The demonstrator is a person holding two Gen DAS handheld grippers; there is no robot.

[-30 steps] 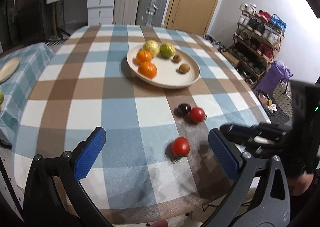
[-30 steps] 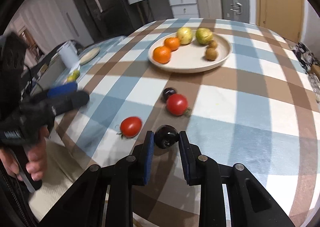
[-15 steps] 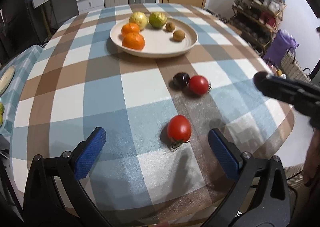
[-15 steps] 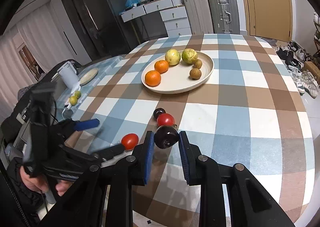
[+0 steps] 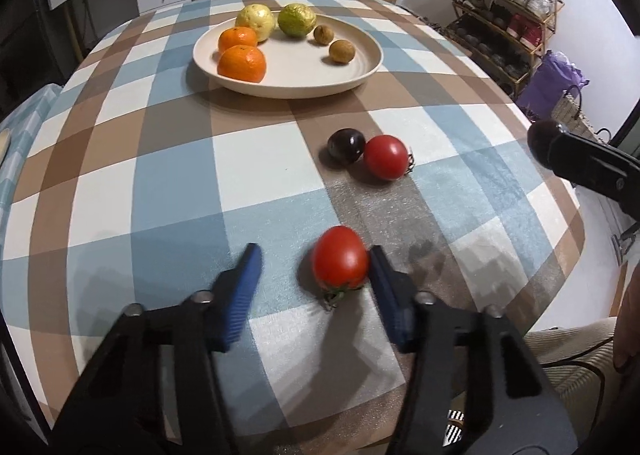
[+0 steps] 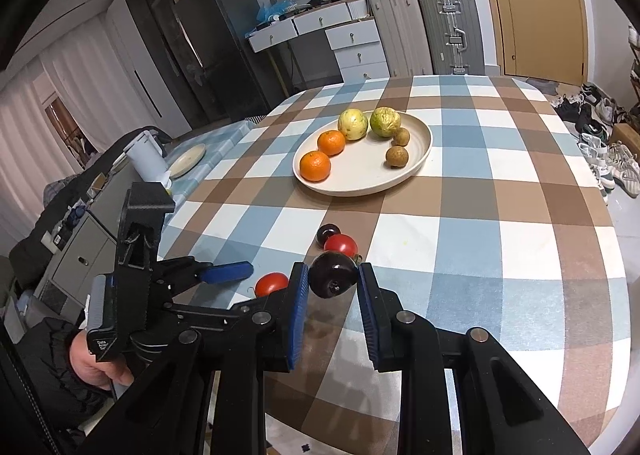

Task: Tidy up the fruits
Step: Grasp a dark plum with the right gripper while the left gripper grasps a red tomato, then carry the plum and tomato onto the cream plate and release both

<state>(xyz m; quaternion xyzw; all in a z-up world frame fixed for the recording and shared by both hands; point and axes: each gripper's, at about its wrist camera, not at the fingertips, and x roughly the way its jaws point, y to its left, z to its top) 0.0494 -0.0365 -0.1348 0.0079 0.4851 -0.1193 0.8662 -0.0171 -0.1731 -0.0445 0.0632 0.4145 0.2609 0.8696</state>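
Now the left gripper (image 5: 314, 271) is closing its fingers around the near tomato (image 5: 340, 258) on the table (image 5: 176, 175); the right gripper (image 6: 333, 282) clamps a dark plum (image 6: 333, 279). Next, seemingly, lift both to the far plate (image 5: 360, 67).

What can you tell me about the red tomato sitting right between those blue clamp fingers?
The tomato is small, glossy red and smooth, with a green stem end turned toward the camera. It lies on the checked tablecloth, apart from the other fruit. The left gripper is closing around it: one pad looks to touch it, the other is clear.
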